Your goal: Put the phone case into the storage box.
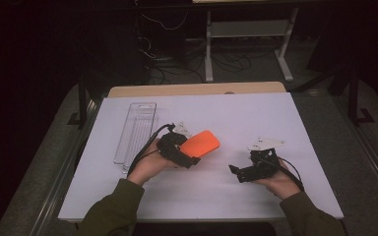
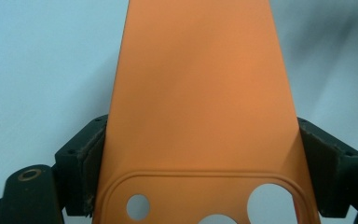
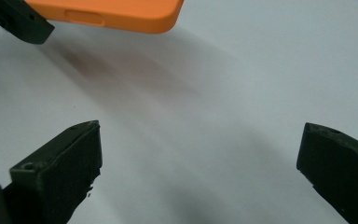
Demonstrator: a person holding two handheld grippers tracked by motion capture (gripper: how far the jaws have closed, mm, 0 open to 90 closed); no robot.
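High view: at about nine o'clock on the white worktop [image 1: 236, 113] lies a clear plastic tray [image 1: 136, 132], long and narrow, with nothing that I can make out inside it. Just to its right, the left gripper [image 1: 189, 156] is clamped on an orange phone case [image 1: 200, 143], which juts toward two o'clock, raised off the sheet near the worktop's middle. Toward four o'clock the right gripper [image 1: 236, 172] rests in the person's hand, pointing toward nine o'clock, well apart from the case.

The left gripper view adds the case's flat back [image 2: 196, 93] pinched between both black pads, with the round camera cut-outs at the near end, at six o'clock. The right gripper view shows its jaws spread wide apart over bare worktop [image 3: 242, 93], with the case's edge [image 3: 107, 11] and a side button at eleven o'clock.
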